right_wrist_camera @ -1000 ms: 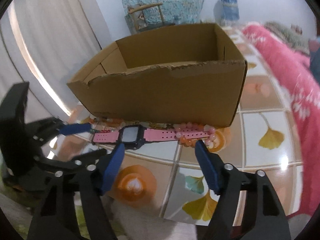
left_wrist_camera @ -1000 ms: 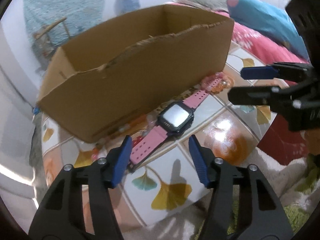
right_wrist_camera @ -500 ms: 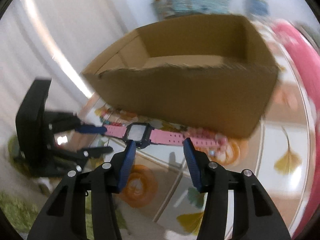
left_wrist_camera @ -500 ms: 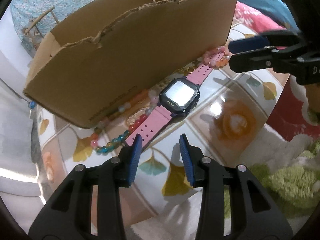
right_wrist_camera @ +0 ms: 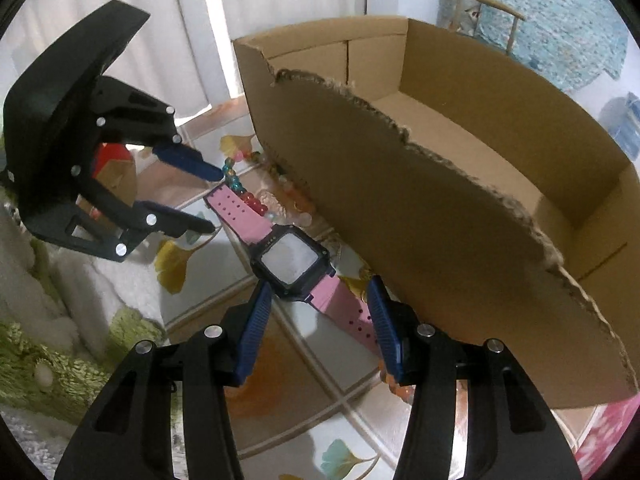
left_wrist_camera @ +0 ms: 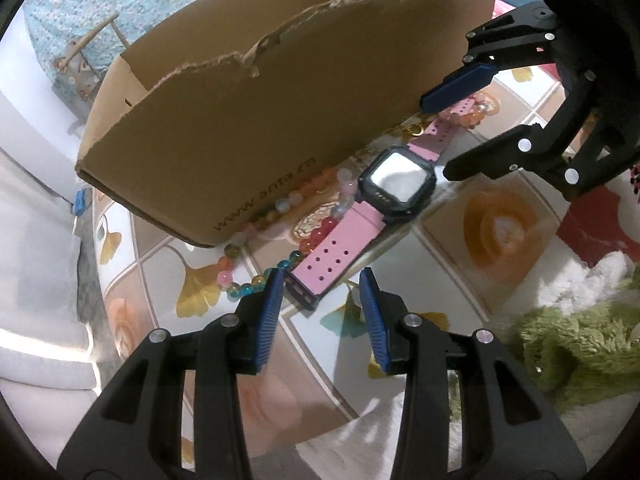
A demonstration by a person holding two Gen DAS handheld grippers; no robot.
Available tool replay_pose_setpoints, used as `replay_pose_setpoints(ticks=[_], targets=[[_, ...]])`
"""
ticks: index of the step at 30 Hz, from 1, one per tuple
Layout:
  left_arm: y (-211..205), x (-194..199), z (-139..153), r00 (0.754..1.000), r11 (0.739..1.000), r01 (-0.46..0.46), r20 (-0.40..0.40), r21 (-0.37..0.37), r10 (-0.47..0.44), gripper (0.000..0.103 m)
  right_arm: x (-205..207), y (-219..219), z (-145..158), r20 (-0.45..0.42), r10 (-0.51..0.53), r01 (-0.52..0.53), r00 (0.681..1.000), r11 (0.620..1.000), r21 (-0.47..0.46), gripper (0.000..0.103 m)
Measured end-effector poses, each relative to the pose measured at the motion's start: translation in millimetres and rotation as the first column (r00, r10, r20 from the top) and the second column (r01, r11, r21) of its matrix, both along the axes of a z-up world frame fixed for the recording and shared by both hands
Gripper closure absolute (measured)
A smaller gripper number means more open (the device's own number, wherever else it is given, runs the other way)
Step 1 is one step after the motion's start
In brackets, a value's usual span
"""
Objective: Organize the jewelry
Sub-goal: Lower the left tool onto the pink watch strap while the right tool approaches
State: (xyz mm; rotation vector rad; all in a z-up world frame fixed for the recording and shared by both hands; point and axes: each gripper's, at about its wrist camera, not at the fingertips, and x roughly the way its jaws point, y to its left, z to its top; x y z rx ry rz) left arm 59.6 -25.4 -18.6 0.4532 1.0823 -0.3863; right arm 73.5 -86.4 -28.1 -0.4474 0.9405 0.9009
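A pink-strapped watch [left_wrist_camera: 394,182] with a dark square face lies flat on the tiled table [left_wrist_camera: 500,232], just in front of a torn cardboard box [left_wrist_camera: 280,120]. My left gripper [left_wrist_camera: 322,304] is open, its blue pads either side of the buckle end of the strap without pressing it. My right gripper [left_wrist_camera: 436,138] is open and straddles the other strap half. In the right wrist view the watch [right_wrist_camera: 290,258] sits just ahead of the right gripper [right_wrist_camera: 320,304], and the left gripper [right_wrist_camera: 214,200] brackets the far strap end. Bead bracelets [left_wrist_camera: 240,284] lie under and beside the watch.
The box [right_wrist_camera: 440,220] stands open-topped close behind the watch, its near wall ragged. More beads [left_wrist_camera: 476,112] lie at the far strap end. A green and white fluffy cloth [left_wrist_camera: 580,340] borders the table edge. A pink bedspread [right_wrist_camera: 608,432] lies beyond.
Both grippers narrowed their jaws and closed in on the watch. The left came up to the buckle end; the right rolled and swung round to straddle the other strap half.
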Motion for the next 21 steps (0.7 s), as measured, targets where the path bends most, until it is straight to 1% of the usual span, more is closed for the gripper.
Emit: replay_pose_setpoints(ticks=[5, 8, 11, 17, 21], targets=[[2, 2, -6, 0.999, 0.999, 0.032, -0.016, -0.006, -0.032, 0.065, 2, -1, -6, -0.026, -0.003, 0.002, 1.0, 1.0, -0.005, 0.054], [7, 7, -5, 0.999, 0.999, 0.033, -0.025, -0.033, -0.034, 0.065, 2, 1, -9, -0.028, -0.001, 0.001, 1.0, 1.0, -0.011, 0.054], [12, 16, -3, 0.998, 0.998, 0.047, -0.036, -0.038, -0.049, 0.065, 0, 1, -10, -0.037, 0.005, -0.005, 0.999, 1.0, -0.016, 0.054], [18, 8, 3, 0.991, 0.994, 0.086, -0.092, -0.072, -0.093, 0.065, -12, 3, -10, -0.05, 0.03, -0.031, 0.998, 0.999, -0.023, 0.054], [17, 5, 6, 0.989, 0.993, 0.105, -0.097, -0.059, -0.111, 0.065, -21, 4, -9, -0.047, 0.044, -0.046, 0.998, 0.998, -0.032, 0.054]])
